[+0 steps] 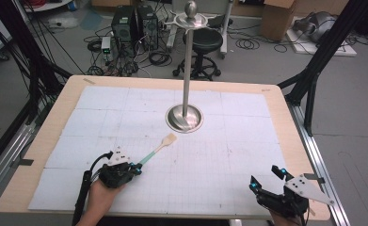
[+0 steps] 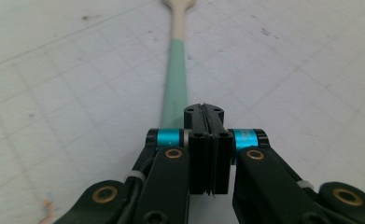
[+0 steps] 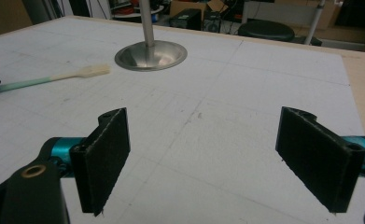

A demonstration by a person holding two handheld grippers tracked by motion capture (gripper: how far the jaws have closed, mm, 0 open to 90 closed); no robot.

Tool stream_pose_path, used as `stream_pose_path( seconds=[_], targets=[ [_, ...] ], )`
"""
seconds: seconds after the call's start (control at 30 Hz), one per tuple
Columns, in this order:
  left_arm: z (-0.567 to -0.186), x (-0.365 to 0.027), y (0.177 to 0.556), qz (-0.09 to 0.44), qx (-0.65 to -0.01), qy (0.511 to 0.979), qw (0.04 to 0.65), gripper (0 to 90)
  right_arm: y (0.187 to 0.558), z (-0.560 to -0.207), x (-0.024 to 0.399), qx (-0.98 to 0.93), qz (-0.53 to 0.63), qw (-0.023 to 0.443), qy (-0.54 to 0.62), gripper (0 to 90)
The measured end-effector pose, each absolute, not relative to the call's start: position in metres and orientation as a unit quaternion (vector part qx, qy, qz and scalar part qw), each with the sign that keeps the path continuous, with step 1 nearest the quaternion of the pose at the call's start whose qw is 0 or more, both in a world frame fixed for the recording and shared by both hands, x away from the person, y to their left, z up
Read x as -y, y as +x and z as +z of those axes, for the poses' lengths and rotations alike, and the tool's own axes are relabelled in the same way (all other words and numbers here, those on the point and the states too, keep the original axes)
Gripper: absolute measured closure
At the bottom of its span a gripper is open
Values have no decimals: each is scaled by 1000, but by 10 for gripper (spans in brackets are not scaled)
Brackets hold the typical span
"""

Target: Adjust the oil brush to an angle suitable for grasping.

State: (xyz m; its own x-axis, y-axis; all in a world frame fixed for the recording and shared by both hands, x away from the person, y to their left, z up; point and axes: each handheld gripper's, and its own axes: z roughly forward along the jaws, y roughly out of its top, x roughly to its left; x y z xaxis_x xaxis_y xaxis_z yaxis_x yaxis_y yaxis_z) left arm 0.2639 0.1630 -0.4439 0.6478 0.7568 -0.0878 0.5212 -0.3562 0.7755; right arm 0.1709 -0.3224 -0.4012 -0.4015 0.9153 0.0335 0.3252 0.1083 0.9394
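Observation:
A spatula [image 1: 159,148] with a mint-green handle and a cream blade lies on the white gridded mat, angled up to the right toward the stand. My left gripper [image 1: 137,167] is shut on the end of the green handle; in the left gripper view the handle [image 2: 175,79] runs straight out from the pressed-together jaws [image 2: 207,109]. My right gripper [image 1: 265,177] rests near the table's front right, open, with nothing between its pads [image 3: 103,154]. From there the spatula [image 3: 54,77] shows at the far left.
A tall metal stand [image 1: 187,61] rises from a round dished base [image 1: 185,118] at the mat's middle back, just beyond the spatula's blade. The base [image 3: 150,55] is also ahead of the right gripper. The wooden table edge [image 1: 285,117] frames the mat.

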Motion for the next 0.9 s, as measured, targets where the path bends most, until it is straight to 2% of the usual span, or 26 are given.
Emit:
stream_pose_path(
  seconds=[0.13,0.37,0.67,0.8,0.9],
  targets=[
    [-431,-177,271,145,-418,773,455,883,170,-401,323,-678,489,304,457,166],
    [-408,-171,303,153,-418,755,481,880,169,-401,324,-675,494,304,456,166],
    [-409,-136,337,159,-402,778,456,875,169,-400,327,-670,497,303,461,166],
    [-426,-121,355,158,-408,803,405,871,168,-400,328,-668,500,304,460,166],
    [-433,-115,358,152,-409,808,396,869,168,-400,328,-668,499,302,462,166]
  ],
)
